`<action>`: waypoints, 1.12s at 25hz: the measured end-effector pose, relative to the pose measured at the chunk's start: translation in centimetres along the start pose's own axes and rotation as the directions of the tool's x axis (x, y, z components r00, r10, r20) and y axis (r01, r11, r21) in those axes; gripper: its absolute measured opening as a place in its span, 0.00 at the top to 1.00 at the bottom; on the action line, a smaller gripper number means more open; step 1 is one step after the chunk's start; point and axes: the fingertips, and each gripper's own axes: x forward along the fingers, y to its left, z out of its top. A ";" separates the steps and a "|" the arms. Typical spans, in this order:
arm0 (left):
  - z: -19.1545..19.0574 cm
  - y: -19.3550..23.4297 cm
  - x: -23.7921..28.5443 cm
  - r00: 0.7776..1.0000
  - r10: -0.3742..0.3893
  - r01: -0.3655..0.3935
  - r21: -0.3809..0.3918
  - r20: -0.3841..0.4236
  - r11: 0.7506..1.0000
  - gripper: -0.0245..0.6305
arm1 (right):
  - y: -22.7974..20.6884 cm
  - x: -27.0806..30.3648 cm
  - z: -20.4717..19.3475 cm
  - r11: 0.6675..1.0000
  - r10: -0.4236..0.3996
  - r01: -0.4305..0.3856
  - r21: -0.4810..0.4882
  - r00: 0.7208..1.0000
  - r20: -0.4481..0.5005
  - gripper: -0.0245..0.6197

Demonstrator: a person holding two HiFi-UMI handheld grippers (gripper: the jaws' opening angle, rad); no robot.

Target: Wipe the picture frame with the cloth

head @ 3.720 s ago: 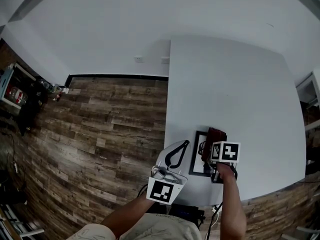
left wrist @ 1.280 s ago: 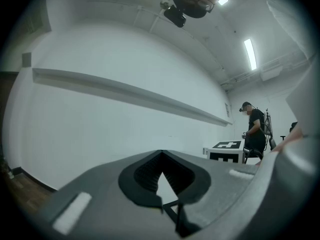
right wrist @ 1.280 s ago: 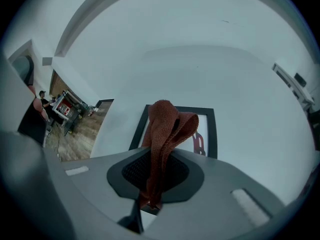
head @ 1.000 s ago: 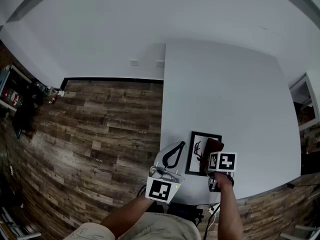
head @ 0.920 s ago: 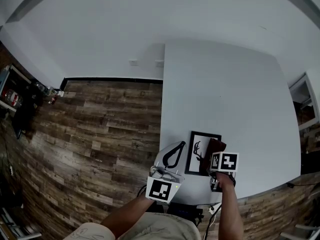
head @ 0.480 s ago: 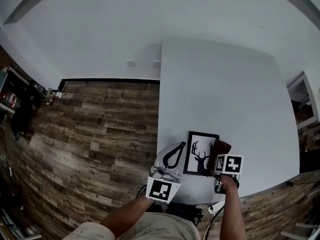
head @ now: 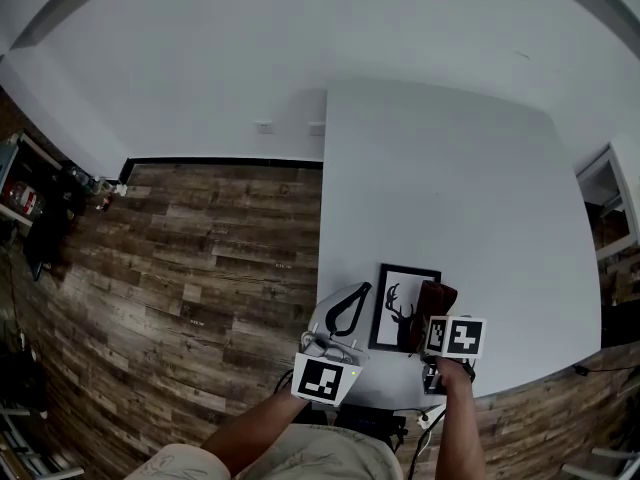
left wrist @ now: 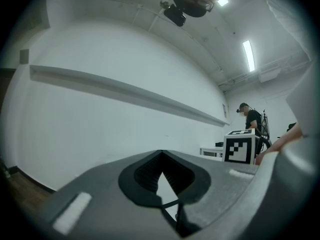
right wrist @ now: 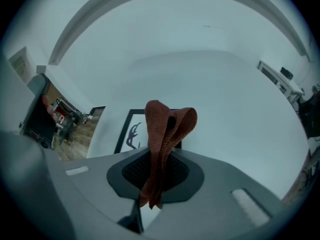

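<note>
The picture frame (head: 403,306) lies flat near the bottom edge of the white table (head: 450,168), in the lower middle of the head view, with its black deer print facing up. The right gripper (head: 432,324) comes in from the lower right, its jaws clamped on a rust-brown cloth (head: 434,300). In the right gripper view the cloth stands up out of the jaws as a folded loop. The cloth sits at the right-hand side of the frame, over or just against that edge; I can't tell whether it is pressing on the glass or only held close above it. The left gripper (head: 346,308) rests just left of the frame at the table's lower left corner, above the wooden floor (head: 200,258). Its jaws are drawn together with nothing between them, and it isn't touching the frame. As I read it, the wiping is in hand but not plainly finished: the cloth is gripped and at the frame, while the deer and the left strip lie bare. No view tells me whether those parts are clean, so I'd guess they are what is left to wipe.
</note>
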 end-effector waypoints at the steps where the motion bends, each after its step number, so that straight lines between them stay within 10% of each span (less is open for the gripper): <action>1: 0.0 0.1 0.0 1.000 0.001 -0.001 0.001 0.000 1.000 0.96 | 1.0 -0.2 0.0 1.000 0.021 -0.021 -0.007 1.000 0.006 0.87; 12: 0.1 1.0 -0.3 1.000 0.018 -0.018 -0.001 -0.005 1.000 0.96 | 9.8 1.1 -3.2 0.976 0.150 -0.161 -0.143 0.985 -0.088 0.87; 28: -0.1 0.6 -0.3 1.000 0.008 -0.008 0.004 -0.004 1.000 0.96 | 5.4 1.7 -4.4 0.993 0.084 -0.092 -0.074 0.992 -0.097 0.87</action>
